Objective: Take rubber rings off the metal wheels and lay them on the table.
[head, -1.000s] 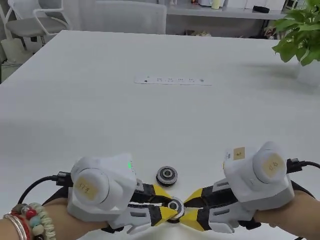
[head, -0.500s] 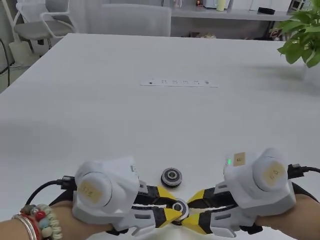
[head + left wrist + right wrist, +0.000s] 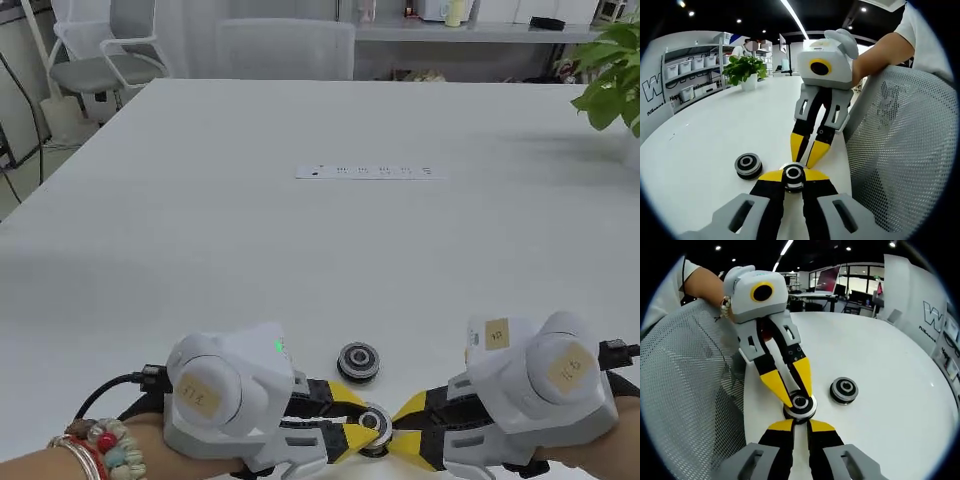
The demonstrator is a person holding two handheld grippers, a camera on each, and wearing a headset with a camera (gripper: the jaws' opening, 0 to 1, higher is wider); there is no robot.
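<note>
Head view. My left gripper (image 3: 350, 432) enters from 9 o'clock and my right gripper (image 3: 402, 428) from 3 o'clock. They meet nose to nose over one metal wheel (image 3: 375, 424) at the 6 o'clock edge of the table (image 3: 300, 250).

Left gripper view: my left jaws flank the wheel on both sides and pinch it.

Right gripper view: my right jaws are drawn narrow, with their tips at the wheel's rim, against the rubber ring (image 3: 800, 415). I cannot tell whether they have bitten the ring or only touch it.

A second wheel (image 3: 359, 361) lies flat just beside the first, at 11 o'clock from it, apart from both grippers and with its dark ring seated.

Step in hand, as I judge it: stripping the first ring, which is not yet free. The next move calls for the left jaws to hold the hub firm. The right jaws must catch the ring's edge, peel it outward over the rim, and lay it on bare table.
</note>
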